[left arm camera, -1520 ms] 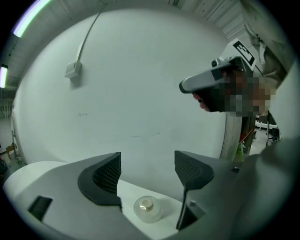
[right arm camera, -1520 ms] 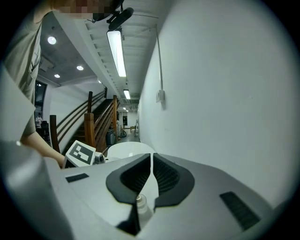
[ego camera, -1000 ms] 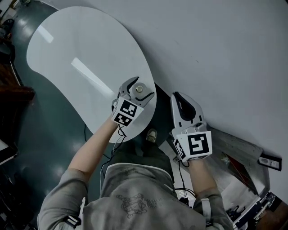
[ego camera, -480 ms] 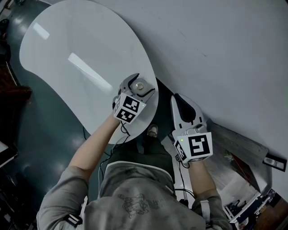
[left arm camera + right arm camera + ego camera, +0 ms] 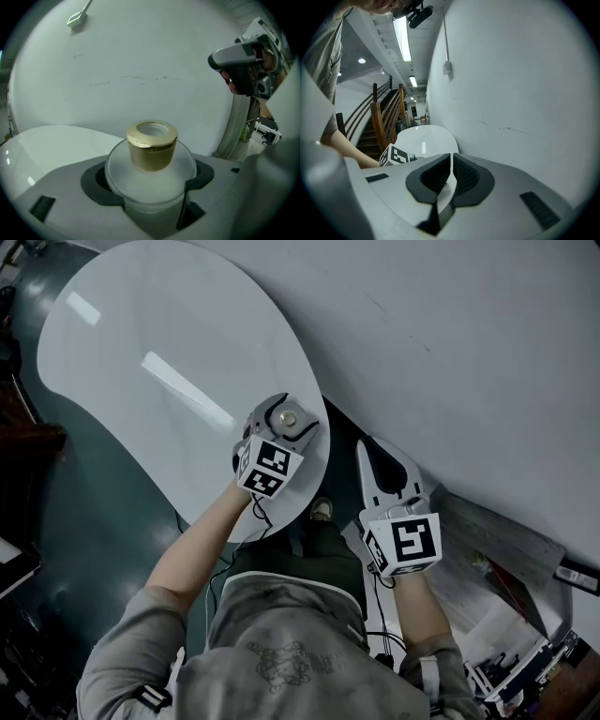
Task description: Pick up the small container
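The small container [image 5: 290, 418] is a frosted glass jar with a gold cap [image 5: 151, 145]. It sits at the white table's right edge, close to the wall. My left gripper [image 5: 284, 414] is shut on it, and in the left gripper view the dark pads [image 5: 96, 180] press its frosted body from both sides. Whether the jar still rests on the table I cannot tell. My right gripper [image 5: 370, 444] hangs to the right of the table, off its edge, shut with nothing between its jaws [image 5: 451, 161].
The rounded white table [image 5: 169, 362] stretches up and left from the jar. A grey wall [image 5: 450, 352] runs along its right side. Dark floor [image 5: 84, 549] lies to the left, and clutter [image 5: 506, 587] sits at the lower right. A wooden stair rail [image 5: 379, 126] stands beyond the table.
The left gripper's jaws, open around the jar a second ago, have shut on it. The right gripper has barely moved.
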Available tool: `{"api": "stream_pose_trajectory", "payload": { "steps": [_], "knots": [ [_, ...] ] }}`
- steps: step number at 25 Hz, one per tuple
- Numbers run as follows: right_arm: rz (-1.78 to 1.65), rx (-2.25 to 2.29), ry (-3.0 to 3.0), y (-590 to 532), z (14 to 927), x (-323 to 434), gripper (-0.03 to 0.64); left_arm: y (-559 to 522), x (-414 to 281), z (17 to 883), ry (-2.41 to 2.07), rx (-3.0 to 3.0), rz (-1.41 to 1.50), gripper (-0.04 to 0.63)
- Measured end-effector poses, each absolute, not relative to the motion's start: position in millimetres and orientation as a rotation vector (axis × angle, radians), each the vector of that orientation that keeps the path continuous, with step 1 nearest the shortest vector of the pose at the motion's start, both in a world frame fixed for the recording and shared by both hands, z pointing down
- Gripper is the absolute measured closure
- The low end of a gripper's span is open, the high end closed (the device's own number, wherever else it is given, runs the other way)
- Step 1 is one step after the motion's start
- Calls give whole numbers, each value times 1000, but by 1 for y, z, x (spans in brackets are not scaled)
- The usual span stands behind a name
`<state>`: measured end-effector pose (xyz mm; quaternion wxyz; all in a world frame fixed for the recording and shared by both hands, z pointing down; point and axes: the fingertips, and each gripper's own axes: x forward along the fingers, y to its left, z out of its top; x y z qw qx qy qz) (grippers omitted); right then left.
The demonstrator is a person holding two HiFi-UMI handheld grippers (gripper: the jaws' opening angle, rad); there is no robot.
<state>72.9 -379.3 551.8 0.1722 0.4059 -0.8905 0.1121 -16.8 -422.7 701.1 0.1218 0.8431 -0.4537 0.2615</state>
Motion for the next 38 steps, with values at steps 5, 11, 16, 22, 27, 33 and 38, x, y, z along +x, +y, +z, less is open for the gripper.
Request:
{"api": "stream_pose_trajectory", "payload": {
  "steps": [5,11,16,22,27,33,38],
  "knots": [
    [329,1151,-2520,-376,560,76,580,-421,-16,702,-1296,2488,786,249],
    [313,1148,-2528,-376,555,80,580,-417,-18,694,-1251,2487,832,250],
    [283,1152,-2549,-378,533,83,580,-416,-23,650,-1281,2496,778,250],
    [224,1161,-2590,-373,479,84,580,-408,-37,576,-1388,2507,755,250],
    [104,1125,-2653,-358,413,78,580,-392,-45,518,-1427,2511,700,250],
    [1,1152,-2686,-345,354,77,580,-371,-58,456,-1455,2507,677,249],
    [15,1124,-2730,-335,329,79,580,-352,-69,399,-1525,2551,654,249]
  ]
}}
